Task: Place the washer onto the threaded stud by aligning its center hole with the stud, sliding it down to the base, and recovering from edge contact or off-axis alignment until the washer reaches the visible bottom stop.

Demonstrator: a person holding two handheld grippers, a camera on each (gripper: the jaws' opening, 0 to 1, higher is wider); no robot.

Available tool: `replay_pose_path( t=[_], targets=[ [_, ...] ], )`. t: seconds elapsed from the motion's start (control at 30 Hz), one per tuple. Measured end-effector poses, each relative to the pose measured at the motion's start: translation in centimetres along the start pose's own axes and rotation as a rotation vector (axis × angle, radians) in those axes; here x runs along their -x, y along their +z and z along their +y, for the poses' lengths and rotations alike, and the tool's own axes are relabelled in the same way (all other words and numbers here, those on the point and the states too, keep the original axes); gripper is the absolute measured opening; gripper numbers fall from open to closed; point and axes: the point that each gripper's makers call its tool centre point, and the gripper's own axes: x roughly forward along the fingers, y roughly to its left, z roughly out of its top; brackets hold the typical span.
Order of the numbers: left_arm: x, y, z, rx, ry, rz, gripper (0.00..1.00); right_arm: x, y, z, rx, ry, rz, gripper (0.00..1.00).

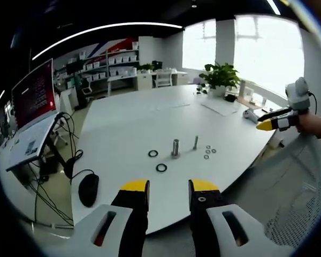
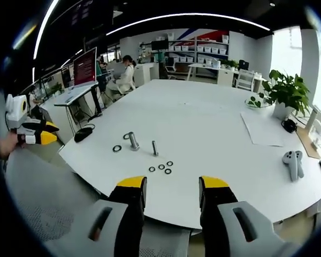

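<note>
On the white table stand a thick metal stud and a thinner threaded stud. Two black washers lie to their left and front, and several small metal washers lie to their right. My left gripper hovers off the table's near edge, open and empty. In the right gripper view the studs and the small washers lie ahead of my right gripper, which is also open and empty. Each gripper appears in the other's view, off the table.
A black mouse lies at the table edge. A potted plant, a sheet of paper and a white controller occupy the far side. A mesh chair back stands between me and the table. A person sits at a distant desk.
</note>
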Motion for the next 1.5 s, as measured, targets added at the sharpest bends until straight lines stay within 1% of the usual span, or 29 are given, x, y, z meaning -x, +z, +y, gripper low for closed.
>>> replay_pose_path(
  t=[0.07,0.17,0.3,0.33,0.37,0.4,0.47,0.53,0.6,0.63,0.67,0.7,0.73,0.8,0.83,0.9,0.97,1.0,1.1,1.23,1.3,1.33,1.4,1.47,1.5],
  targets=[
    [-0.2,0.0,0.2,0.001,-0.001,0.000,0.27,0.0,0.3,0.1,-0.002,0.000,-0.008,0.42],
    [0.1,0.2,-0.3,-0.004,-0.007,-0.009,0.27,-0.1,0.0,0.0,0.003,0.000,-0.001,0.41],
    [0.0,-0.3,0.0,-0.005,-0.008,0.000,0.27,0.1,-0.3,1.0,0.030,0.016,0.017,0.42],
    [0.2,-0.3,0.0,-0.008,-0.009,0.002,0.27,-0.4,-0.5,0.5,0.039,0.017,0.021,0.42],
    [0.0,-0.3,0.0,-0.010,-0.013,0.004,0.27,-0.6,-0.6,0.3,0.040,0.020,0.021,0.42],
    [-0.3,-0.2,0.0,-0.012,-0.012,0.009,0.27,-0.4,-0.4,0.6,0.039,0.022,0.020,0.42],
    [0.2,0.1,-0.5,-0.012,-0.012,0.010,0.27,-0.3,-0.2,0.7,0.026,0.023,0.016,0.42],
    [0.1,0.0,-0.5,-0.013,-0.014,0.009,0.27,-0.2,-0.2,0.6,0.024,0.019,0.016,0.42],
    [-0.2,-0.3,-0.2,-0.017,-0.016,0.014,0.26,-0.3,-0.4,0.4,0.023,0.018,0.017,0.42],
    [0.0,-0.4,-0.1,-0.015,-0.014,0.016,0.26,-0.3,-0.6,0.4,0.032,0.018,0.021,0.42],
    [0.1,-0.5,-0.1,-0.015,-0.016,0.017,0.26,-0.2,-0.7,0.2,0.062,0.007,0.036,0.42],
    [0.1,-0.3,-0.5,-0.018,-0.020,0.019,0.26,-0.2,-0.7,0.2,0.073,0.007,0.043,0.42],
    [0.1,-0.3,-0.7,-0.018,-0.021,0.021,0.26,-0.2,-0.8,0.8,0.073,0.016,0.046,0.42],
    [0.2,-0.6,-0.2,-0.017,-0.018,0.025,0.25,-0.3,-0.8,0.9,0.070,0.023,0.049,0.42],
    [0.0,-0.7,0.0,-0.013,-0.016,0.026,0.25,-0.4,-0.9,0.6,0.070,0.022,0.049,0.42],
    [-0.2,-0.8,0.2,-0.013,-0.014,0.027,0.25,-0.1,-1.2,1.1,0.060,0.026,0.045,0.42],
    [-0.3,-0.7,0.2,-0.013,-0.010,0.034,0.25,0.2,-0.1,1.3,0.051,0.038,0.009,0.42],
    [-0.4,-0.8,0.1,-0.012,-0.010,0.038,0.25,0.1,-0.3,1.1,0.051,0.038,0.001,0.42],
    [-0.3,-1.2,0.1,-0.016,-0.014,0.049,0.25,-0.4,-0.6,0.6,0.049,0.046,0.010,0.42],
    [-0.3,-1.1,-0.2,-0.014,-0.019,0.053,0.25,-0.3,-0.8,1.7,0.069,0.074,0.030,0.42],
    [-0.1,-1.2,-0.1,-0.016,-0.016,0.057,0.25,-0.6,-1.0,1.4,0.074,0.076,0.030,0.42],
    [-0.1,-1.3,0.1,-0.014,-0.014,0.062,0.25,-0.4,-0.7,1.8,0.068,0.087,0.026,0.42],
    [0.1,-1.5,0.0,-0.010,-0.008,0.074,0.25,-0.3,-0.5,1.8,0.052,0.095,0.016,0.42],
    [-0.5,-1.8,0.1,-0.012,-0.012,0.078,0.25,-0.4,-0.5,1.9,0.046,0.101,0.012,0.41],
    [-0.3,-1.6,-0.1,-0.013,-0.013,0.077,0.25,-0.5,-0.5,2.0,0.042,0.107,0.012,0.41]
  ],
)
